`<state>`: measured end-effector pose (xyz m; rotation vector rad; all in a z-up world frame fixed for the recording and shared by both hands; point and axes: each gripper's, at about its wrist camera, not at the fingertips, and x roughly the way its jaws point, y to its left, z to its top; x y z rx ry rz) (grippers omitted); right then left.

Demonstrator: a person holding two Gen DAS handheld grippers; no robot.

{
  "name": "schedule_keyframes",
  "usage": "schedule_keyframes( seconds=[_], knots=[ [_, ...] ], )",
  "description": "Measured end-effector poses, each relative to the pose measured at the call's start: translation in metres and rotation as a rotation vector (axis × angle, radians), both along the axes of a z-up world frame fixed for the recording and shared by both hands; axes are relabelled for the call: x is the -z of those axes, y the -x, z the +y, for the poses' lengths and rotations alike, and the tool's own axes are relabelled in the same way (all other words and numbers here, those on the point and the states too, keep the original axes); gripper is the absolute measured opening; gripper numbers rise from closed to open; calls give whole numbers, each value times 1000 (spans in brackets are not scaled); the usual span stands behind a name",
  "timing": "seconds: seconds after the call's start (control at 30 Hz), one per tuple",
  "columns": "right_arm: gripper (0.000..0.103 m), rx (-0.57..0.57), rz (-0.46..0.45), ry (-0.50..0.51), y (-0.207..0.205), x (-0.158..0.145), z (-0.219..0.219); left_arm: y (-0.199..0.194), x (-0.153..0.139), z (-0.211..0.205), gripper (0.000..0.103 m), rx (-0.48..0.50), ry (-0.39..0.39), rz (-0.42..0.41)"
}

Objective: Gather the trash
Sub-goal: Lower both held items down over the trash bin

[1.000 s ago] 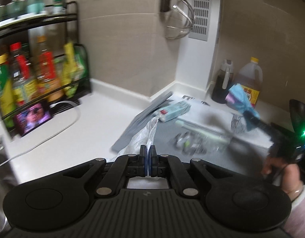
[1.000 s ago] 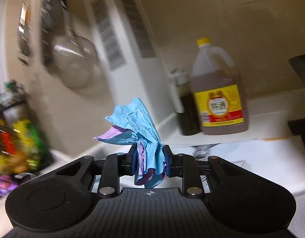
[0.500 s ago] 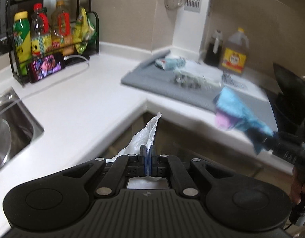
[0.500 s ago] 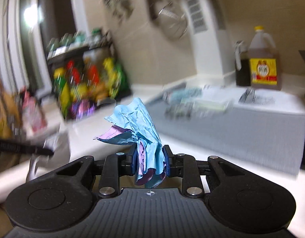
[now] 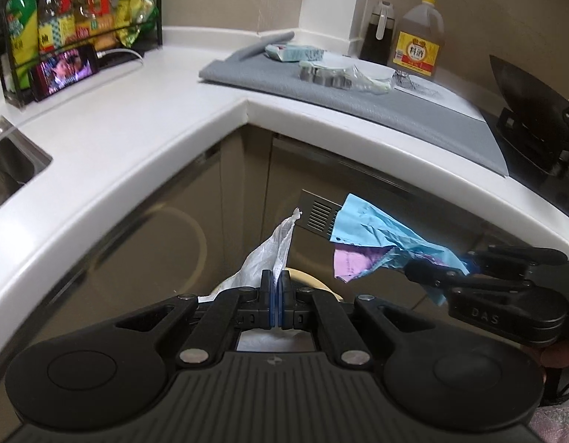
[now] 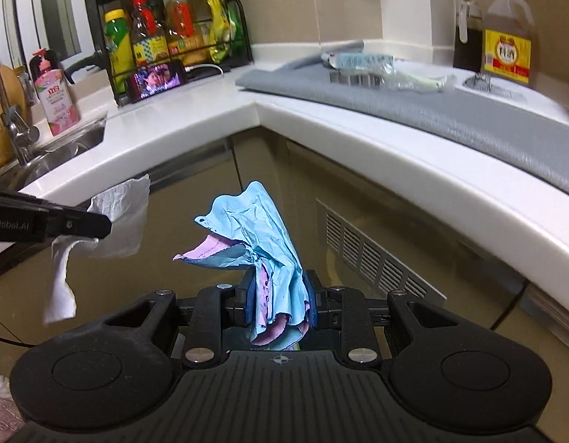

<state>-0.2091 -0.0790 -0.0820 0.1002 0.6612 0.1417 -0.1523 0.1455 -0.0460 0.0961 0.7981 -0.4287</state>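
Observation:
My left gripper (image 5: 276,289) is shut on a crumpled white tissue (image 5: 275,245), held below the counter edge in front of the cabinet doors. It also shows in the right wrist view (image 6: 85,227) with the tissue (image 6: 116,221) hanging from it. My right gripper (image 6: 279,306) is shut on a crumpled blue and pink paper (image 6: 262,236), and shows in the left wrist view (image 5: 439,267) with the paper (image 5: 369,238), level with the tissue. More trash lies on the grey mat (image 5: 395,109): a clear plastic wrapper (image 5: 358,77) and a blue packet (image 5: 295,51).
The white L-shaped counter (image 5: 136,110) has a sink (image 5: 7,162) at left, a rack of bottles (image 5: 74,18), a phone (image 5: 64,70) and oil bottles (image 5: 419,48) at the back. A black wok (image 5: 535,99) sits at right. A round beige rim (image 5: 314,278) shows beneath my left gripper.
Both grippers have drawn back from the counter and dropped below its edge, each still holding its trash. The right gripper has come in close beside the left.

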Motion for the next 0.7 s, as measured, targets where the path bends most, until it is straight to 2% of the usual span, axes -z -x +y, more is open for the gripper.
schedule_keyframes(
  seconds=[0.7],
  knots=[
    [28,-19,39,23,-12,5,2,-8,6,-7,1,8,4,29]
  ],
)
